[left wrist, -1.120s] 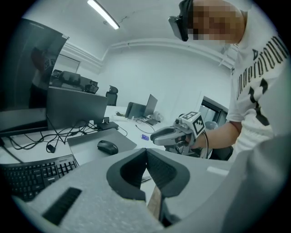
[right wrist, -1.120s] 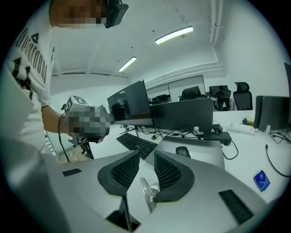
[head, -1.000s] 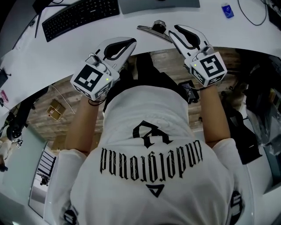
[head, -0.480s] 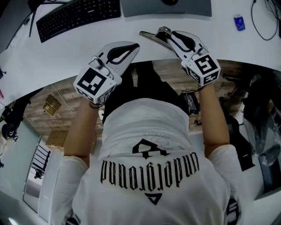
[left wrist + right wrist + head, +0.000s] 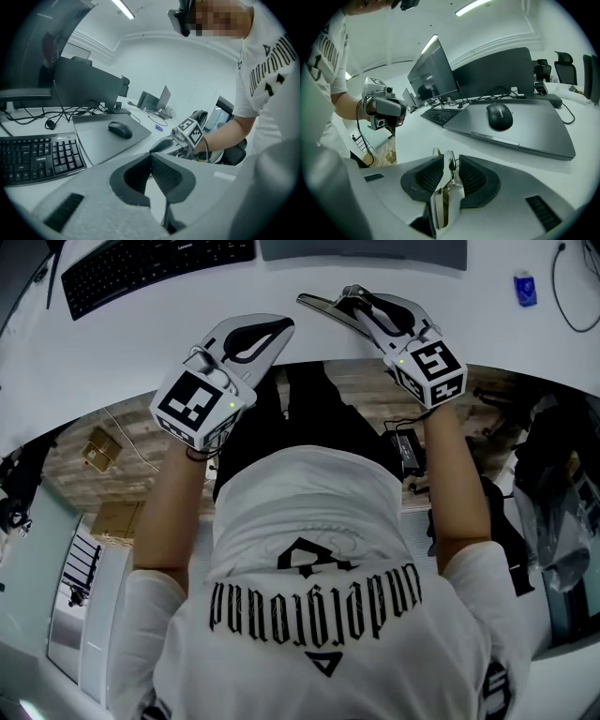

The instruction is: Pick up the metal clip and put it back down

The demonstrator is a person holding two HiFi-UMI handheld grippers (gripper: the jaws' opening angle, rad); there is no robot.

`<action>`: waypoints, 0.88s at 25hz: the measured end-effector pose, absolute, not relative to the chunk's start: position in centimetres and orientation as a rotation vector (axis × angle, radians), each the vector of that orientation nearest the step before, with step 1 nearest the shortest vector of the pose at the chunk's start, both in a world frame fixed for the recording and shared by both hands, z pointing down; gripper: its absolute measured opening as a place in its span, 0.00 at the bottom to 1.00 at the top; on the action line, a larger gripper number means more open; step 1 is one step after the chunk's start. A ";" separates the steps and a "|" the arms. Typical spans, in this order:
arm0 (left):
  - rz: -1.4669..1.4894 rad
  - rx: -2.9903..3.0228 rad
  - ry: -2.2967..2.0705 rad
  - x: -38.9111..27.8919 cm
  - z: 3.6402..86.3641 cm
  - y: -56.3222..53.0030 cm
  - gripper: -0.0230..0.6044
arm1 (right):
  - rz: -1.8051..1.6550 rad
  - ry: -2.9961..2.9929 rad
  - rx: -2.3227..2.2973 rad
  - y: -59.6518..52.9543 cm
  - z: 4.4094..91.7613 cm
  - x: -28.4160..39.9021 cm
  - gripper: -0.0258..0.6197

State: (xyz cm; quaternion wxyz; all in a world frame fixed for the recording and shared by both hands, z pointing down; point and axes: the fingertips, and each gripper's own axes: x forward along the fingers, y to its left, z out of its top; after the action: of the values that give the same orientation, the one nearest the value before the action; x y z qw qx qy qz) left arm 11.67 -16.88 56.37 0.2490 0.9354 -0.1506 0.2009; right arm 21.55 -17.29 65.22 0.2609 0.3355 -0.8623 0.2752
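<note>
The metal clip (image 5: 323,307) is a long silvery clamp near the front edge of the white desk (image 5: 112,362). My right gripper (image 5: 361,298) is shut on its rear end, and the clip's blade points left. In the right gripper view the clip (image 5: 440,206) stands upright between the two dark pads (image 5: 474,177), which press on both sides of it. Whether it rests on the desk or hangs just above it I cannot tell. My left gripper (image 5: 279,329) hovers over the desk edge to the left, shut and empty; its pads (image 5: 164,173) meet at the tip.
A black keyboard (image 5: 150,263) lies at the back left and a grey mat (image 5: 366,247) with a black mouse (image 5: 499,116) behind the clip. A monitor (image 5: 433,75) stands behind the keyboard. A small blue item (image 5: 526,287) lies at the far right.
The right gripper has moved slightly forward and left over the desk with the clip in its jaws. The left gripper has stayed about where it was.
</note>
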 end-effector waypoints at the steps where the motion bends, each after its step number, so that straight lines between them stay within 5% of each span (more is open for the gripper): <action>1: 0.549 2.547 -0.412 11.6 56.5 -16.9 0.06 | 0.748 -2.334 0.904 -17.2 65.4 21.5 0.17; 22: 0.545 2.528 -0.457 11.1 56.3 -15.5 0.06 | 0.685 -2.363 0.866 -16.4 64.9 20.7 0.12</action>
State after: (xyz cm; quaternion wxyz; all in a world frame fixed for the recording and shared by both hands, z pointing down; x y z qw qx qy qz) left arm 11.08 -15.46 56.31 0.2548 0.9309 -0.1681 0.2007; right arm 20.66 -16.37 64.94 0.2637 0.3202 -0.8739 0.2535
